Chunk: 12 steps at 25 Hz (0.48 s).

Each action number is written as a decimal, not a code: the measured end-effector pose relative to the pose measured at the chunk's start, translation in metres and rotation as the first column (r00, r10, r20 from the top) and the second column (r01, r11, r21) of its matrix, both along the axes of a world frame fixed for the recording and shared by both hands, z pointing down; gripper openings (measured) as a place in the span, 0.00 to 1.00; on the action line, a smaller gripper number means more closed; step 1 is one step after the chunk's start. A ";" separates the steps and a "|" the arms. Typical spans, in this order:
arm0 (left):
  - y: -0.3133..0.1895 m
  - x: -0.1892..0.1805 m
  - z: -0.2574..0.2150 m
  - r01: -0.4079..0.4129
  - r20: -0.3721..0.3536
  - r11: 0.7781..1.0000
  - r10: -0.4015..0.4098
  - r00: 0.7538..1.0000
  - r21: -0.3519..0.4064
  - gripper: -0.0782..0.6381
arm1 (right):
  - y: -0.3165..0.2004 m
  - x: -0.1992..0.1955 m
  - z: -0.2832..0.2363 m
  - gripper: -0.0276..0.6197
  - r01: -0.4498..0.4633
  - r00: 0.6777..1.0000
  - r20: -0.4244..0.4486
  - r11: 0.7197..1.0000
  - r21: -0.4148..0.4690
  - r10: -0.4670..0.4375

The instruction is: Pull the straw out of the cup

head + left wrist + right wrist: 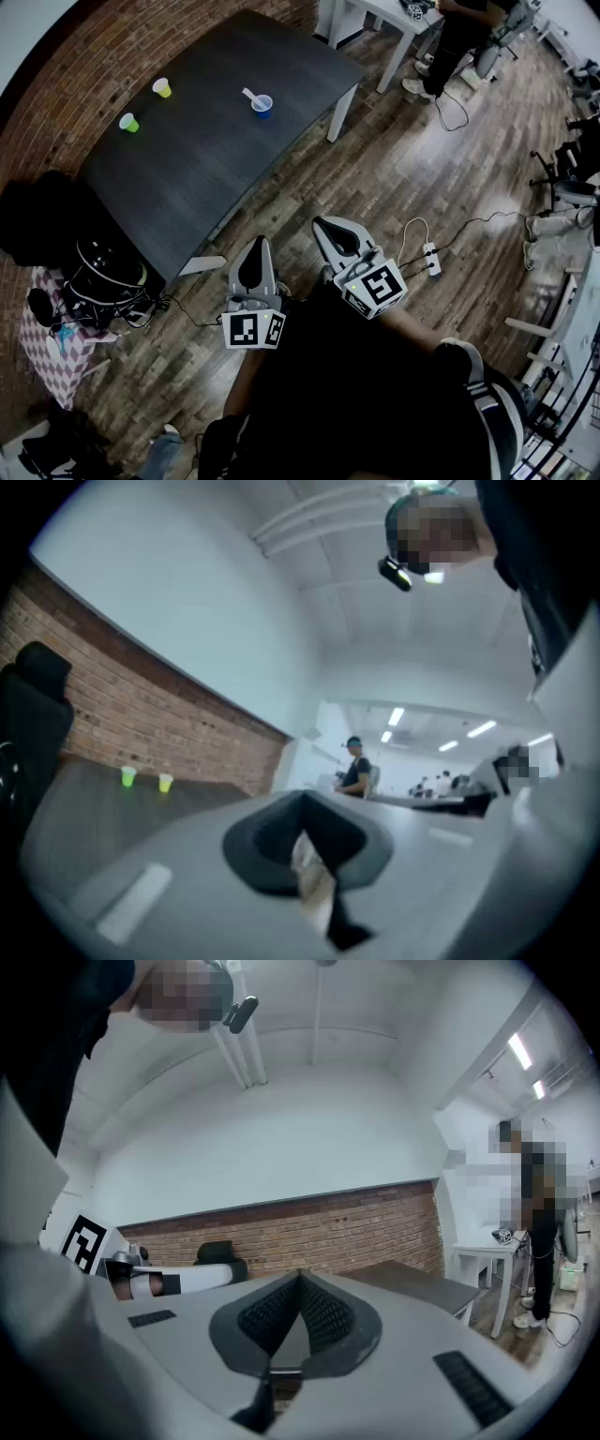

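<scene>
Leaning leftward in the cup (262, 106), the straw (250, 94) sits far from closed left tongs (256, 243) and closed right tongs (324, 224).

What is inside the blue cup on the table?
A white straw stands in the blue cup, leaning over its rim. The straw's lower end is hidden by the cup's wall; any drink cannot be made out.

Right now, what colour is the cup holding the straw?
The cup is blue, best seen in the head view.
</scene>
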<state>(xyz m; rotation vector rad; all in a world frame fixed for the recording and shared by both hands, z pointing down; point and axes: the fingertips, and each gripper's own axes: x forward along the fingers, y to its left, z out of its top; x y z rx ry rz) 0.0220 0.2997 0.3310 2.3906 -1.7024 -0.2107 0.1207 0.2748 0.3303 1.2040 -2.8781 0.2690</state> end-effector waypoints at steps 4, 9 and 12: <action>0.001 0.003 -0.002 0.007 0.000 1.000 -0.007 1.000 0.002 0.12 | 0.000 0.004 -0.002 0.05 0.007 1.000 -0.001 1.000 0.002 -0.007; -0.001 0.006 -0.002 0.008 -0.002 1.000 -0.008 1.000 0.002 0.12 | -0.001 0.006 -0.001 0.05 0.007 1.000 -0.004 1.000 0.003 -0.007; 0.000 0.008 -0.002 0.009 -0.001 1.000 -0.009 1.000 0.002 0.12 | 0.000 0.007 -0.001 0.05 0.008 1.000 -0.001 1.000 -0.002 -0.008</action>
